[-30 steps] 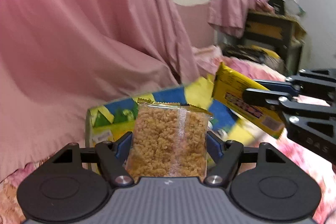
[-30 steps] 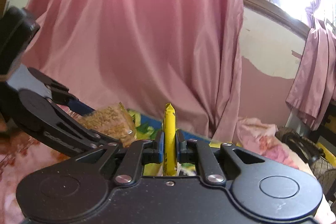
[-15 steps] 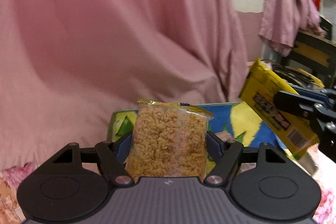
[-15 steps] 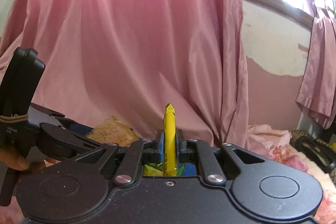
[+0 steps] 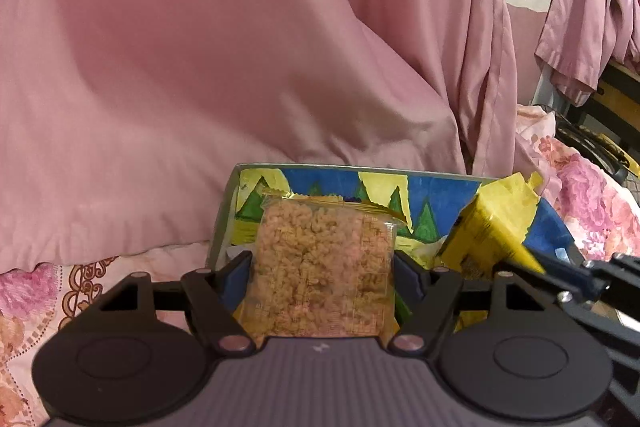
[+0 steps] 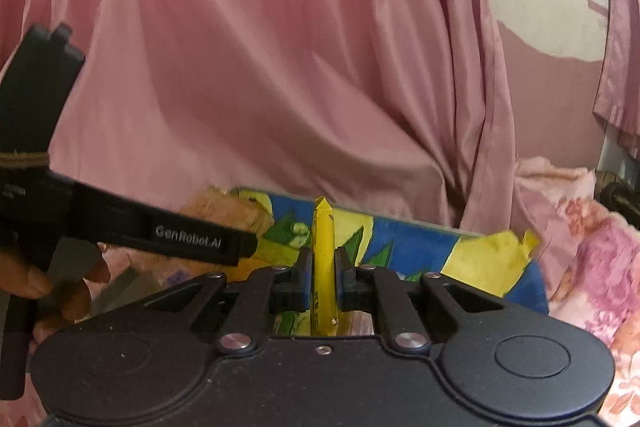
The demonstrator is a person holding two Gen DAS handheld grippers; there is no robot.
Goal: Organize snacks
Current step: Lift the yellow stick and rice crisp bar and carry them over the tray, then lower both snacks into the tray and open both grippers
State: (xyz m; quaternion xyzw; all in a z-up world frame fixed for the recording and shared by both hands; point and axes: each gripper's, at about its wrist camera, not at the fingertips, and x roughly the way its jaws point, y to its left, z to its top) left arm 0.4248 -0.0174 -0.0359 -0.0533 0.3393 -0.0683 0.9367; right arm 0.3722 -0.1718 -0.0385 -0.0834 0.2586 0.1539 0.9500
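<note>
My left claw (image 5: 322, 267) is clamped on the clear packet of golden crisped snack (image 5: 320, 267), which stands upright between the blue pads and fills the gap. A second ago it sat in front of the box's low front edge; now the painted cardboard box (image 5: 432, 187) rises right behind it, its blue, green and yellow inner wall framing the packet's top. My right claw (image 6: 323, 279) pinches the thin yellow packet (image 6: 323, 255) edge-on, narrow and upright. From the left camera that yellow packet (image 5: 496, 227) shows tilted, and it has dropped from high at the right edge to low over the box's right side, with the right claw (image 5: 560, 279) gripping its lower end. In the right camera my left claw (image 6: 200, 239) reaches across from the left, nearer the box than before. Behind everything hangs the pink curtain (image 5: 240, 67), and the floral bedspread (image 5: 592, 203) lies under the box.
</note>
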